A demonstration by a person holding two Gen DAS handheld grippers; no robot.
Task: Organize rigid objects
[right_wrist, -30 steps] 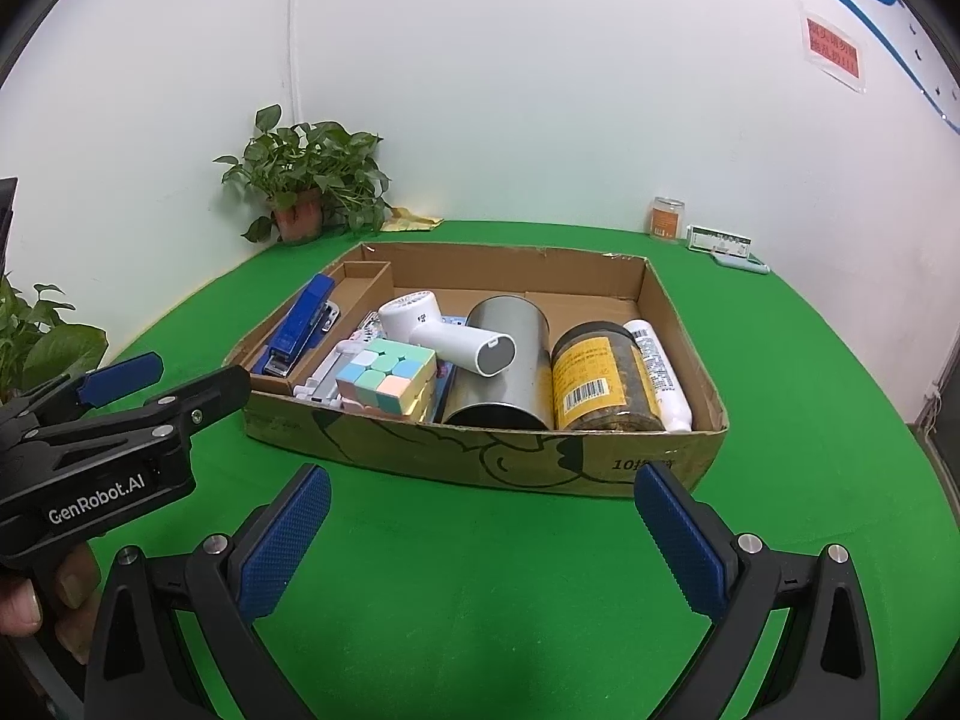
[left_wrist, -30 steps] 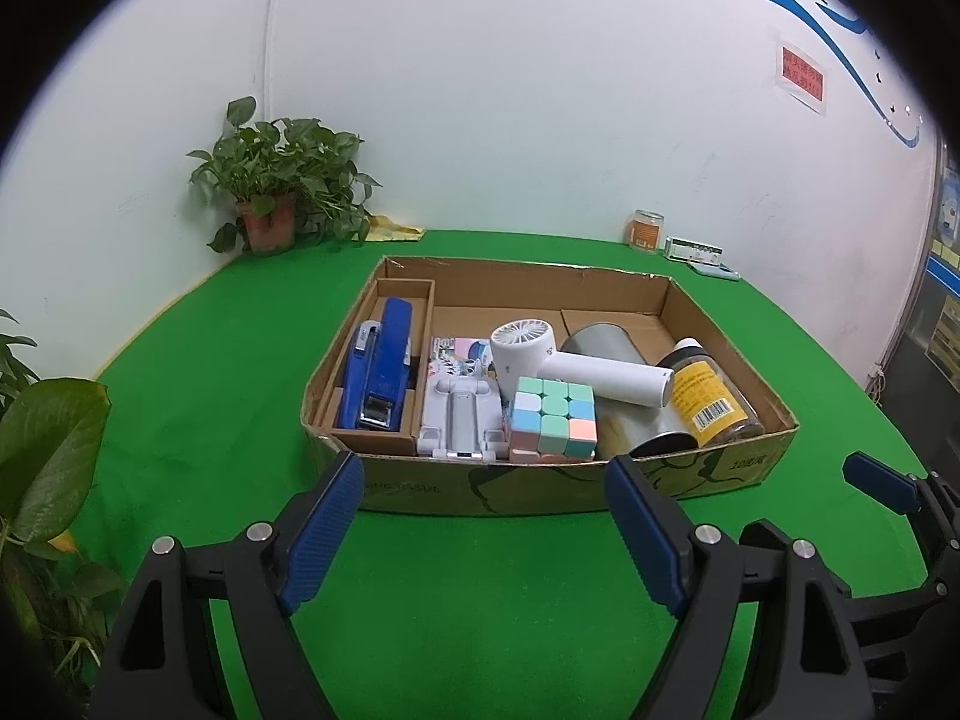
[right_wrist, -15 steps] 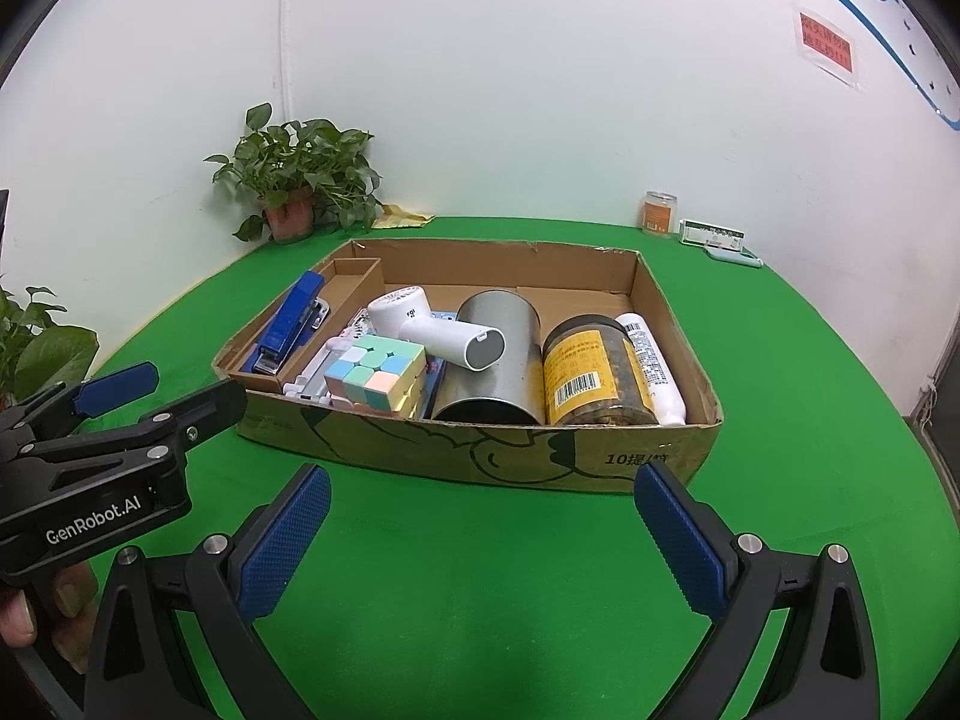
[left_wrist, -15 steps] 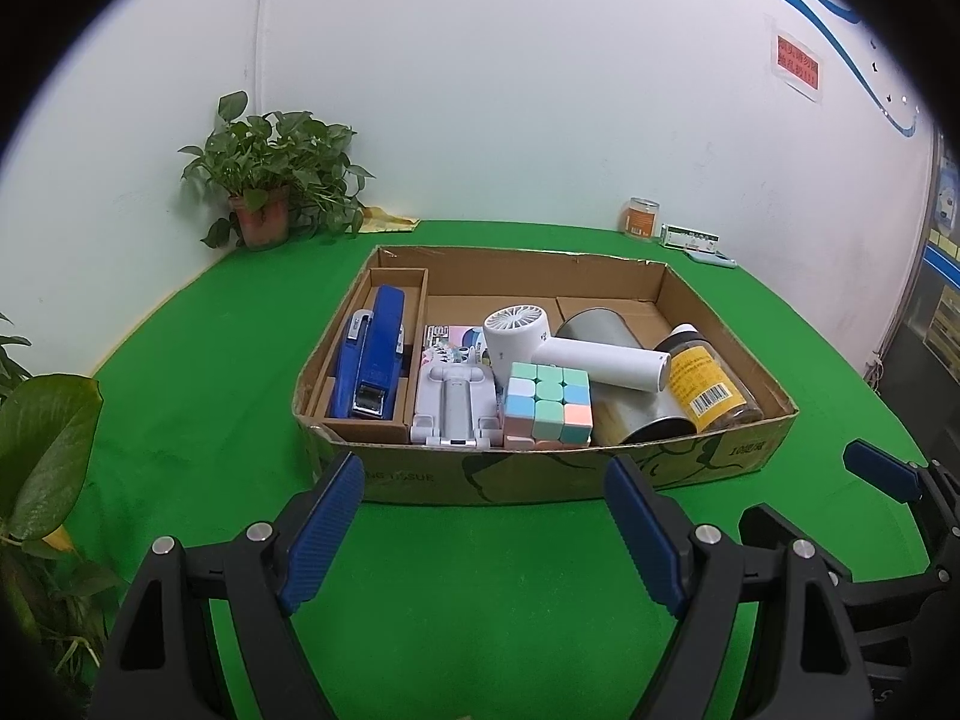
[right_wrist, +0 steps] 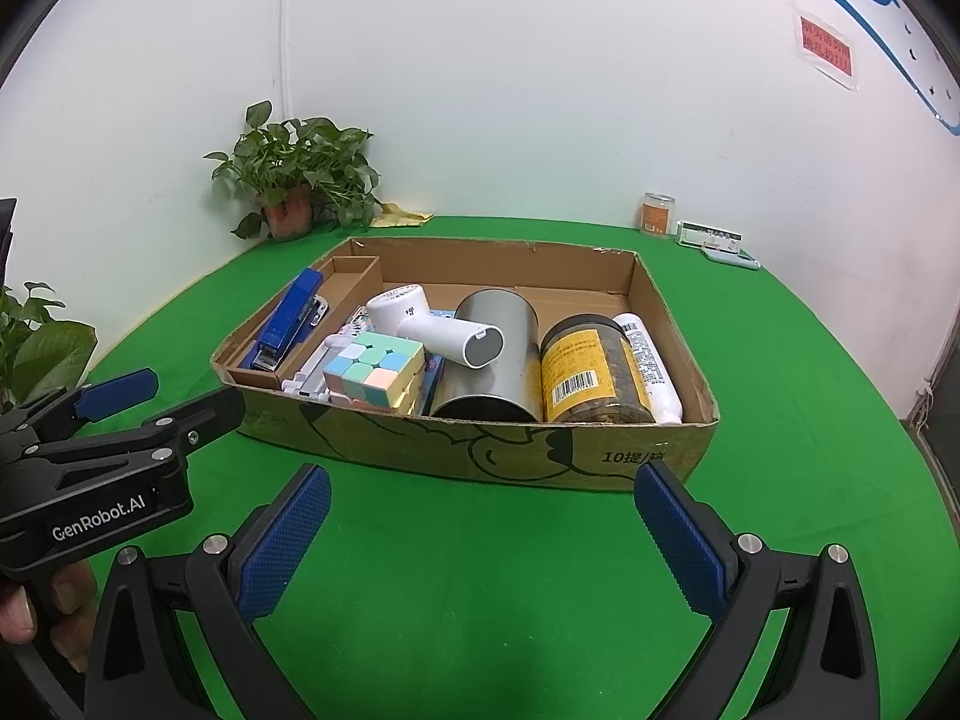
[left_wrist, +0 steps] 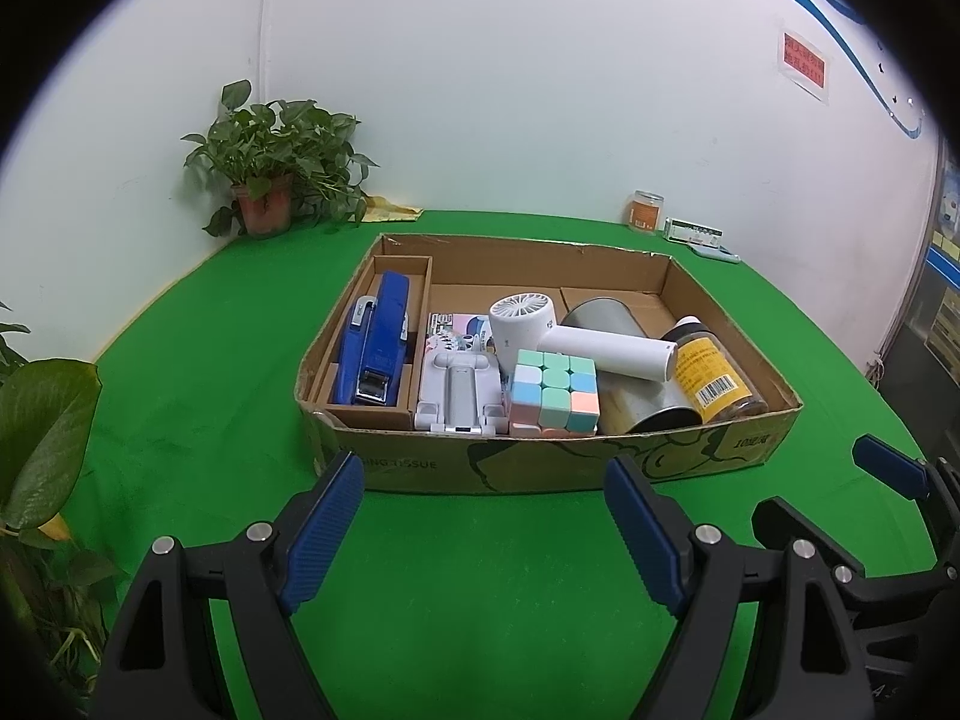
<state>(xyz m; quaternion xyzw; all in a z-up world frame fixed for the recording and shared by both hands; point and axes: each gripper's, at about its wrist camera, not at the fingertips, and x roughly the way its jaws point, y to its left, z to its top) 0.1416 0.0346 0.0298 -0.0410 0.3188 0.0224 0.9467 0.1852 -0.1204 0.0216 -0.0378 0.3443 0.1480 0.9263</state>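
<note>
A shallow cardboard box point(left_wrist: 540, 468) point(right_wrist: 480, 450) sits on the green table. In it lie a blue stapler point(left_wrist: 375, 345) point(right_wrist: 288, 318), a white phone stand point(left_wrist: 459, 393), a pastel cube puzzle point(left_wrist: 555, 393) point(right_wrist: 375, 369), a white handheld fan point(left_wrist: 576, 336) point(right_wrist: 432, 324), a metal tin point(right_wrist: 492, 360), a yellow-labelled jar point(left_wrist: 714, 378) point(right_wrist: 591, 378) and a white tube point(right_wrist: 648, 360). My left gripper point(left_wrist: 483, 531) is open and empty just before the box's front wall. My right gripper point(right_wrist: 480, 540) is open and empty, also short of the box.
A potted plant point(left_wrist: 270, 180) stands in the far left corner, with a yellow cloth point(left_wrist: 390, 210) beside it. A small orange jar point(left_wrist: 647, 211) and a flat white-green pack point(left_wrist: 696, 234) sit at the back right. Leaves point(left_wrist: 42, 420) hang at the left edge.
Both grippers have drawn back slightly from the box, which now sits a little farther off and more centred. Both stay open and empty.
</note>
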